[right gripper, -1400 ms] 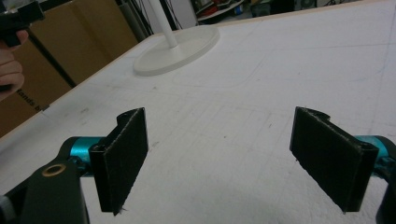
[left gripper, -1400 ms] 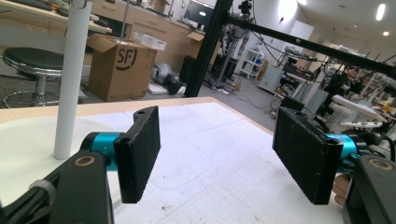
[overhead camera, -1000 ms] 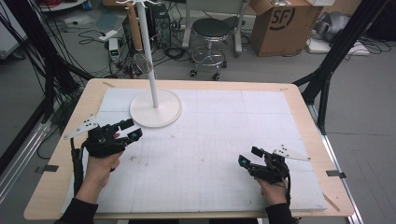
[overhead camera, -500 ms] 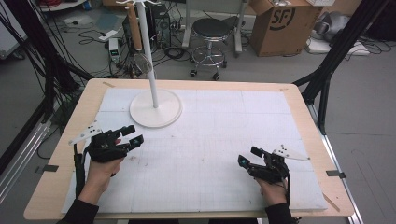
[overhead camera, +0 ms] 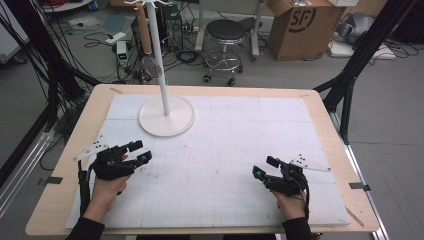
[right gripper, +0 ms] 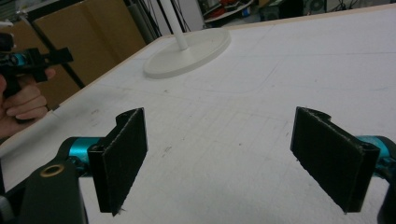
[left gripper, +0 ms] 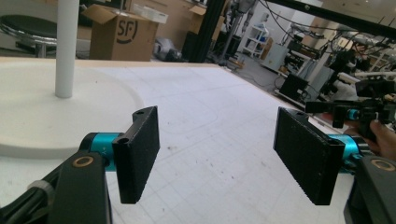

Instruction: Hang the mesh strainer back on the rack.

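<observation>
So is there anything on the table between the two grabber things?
No. In the high view, just bare white mat lies between the left gripper and the right gripper.

Even indoor light, soft shadows

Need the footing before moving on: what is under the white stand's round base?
The stand's base sits on the white mat covering the table; what lies directly beneath the base is hidden.

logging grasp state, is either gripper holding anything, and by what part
Nothing is held. The left gripper and right gripper both have open jaws with only bare table mat between them.
</observation>
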`<act>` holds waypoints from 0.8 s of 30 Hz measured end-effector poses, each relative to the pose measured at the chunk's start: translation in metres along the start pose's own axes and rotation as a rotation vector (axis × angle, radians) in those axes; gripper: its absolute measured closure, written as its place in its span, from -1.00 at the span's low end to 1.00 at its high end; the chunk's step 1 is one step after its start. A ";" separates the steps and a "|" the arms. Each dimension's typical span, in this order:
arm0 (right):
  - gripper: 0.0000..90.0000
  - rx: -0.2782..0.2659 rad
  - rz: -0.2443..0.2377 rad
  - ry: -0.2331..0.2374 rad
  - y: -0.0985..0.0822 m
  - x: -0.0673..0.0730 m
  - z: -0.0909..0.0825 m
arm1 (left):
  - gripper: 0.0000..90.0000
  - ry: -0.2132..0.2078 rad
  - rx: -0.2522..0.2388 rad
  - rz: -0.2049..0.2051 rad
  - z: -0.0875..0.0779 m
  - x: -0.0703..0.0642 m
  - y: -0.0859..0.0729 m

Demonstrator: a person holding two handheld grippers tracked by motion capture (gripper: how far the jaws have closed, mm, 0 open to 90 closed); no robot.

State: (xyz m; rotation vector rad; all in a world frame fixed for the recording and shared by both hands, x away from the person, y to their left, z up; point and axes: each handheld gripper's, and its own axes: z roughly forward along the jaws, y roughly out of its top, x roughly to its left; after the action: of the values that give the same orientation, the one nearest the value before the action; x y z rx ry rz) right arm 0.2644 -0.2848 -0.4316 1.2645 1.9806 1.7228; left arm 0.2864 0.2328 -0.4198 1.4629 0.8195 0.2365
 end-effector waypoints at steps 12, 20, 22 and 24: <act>-0.63 0.005 -0.002 0.014 0.001 0.002 0.005 | -0.30 -0.004 0.050 0.014 0.003 -0.005 -0.013; -0.68 0.000 0.006 0.015 0.002 0.004 0.005 | -0.39 0.012 0.078 -0.014 0.002 -0.006 -0.016; -0.68 -0.002 0.007 0.013 0.003 0.005 0.005 | -0.40 0.020 0.084 -0.020 0.001 -0.006 -0.017; -0.68 -0.003 0.007 0.013 0.003 0.005 0.005 | -0.41 0.018 0.084 -0.026 0.002 -0.006 -0.017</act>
State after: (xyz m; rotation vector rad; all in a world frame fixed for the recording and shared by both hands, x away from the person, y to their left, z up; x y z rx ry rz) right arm 0.2657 -0.2776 -0.4284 1.2641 1.9819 1.7410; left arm 0.2774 0.2256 -0.4335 1.5293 0.8712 0.1986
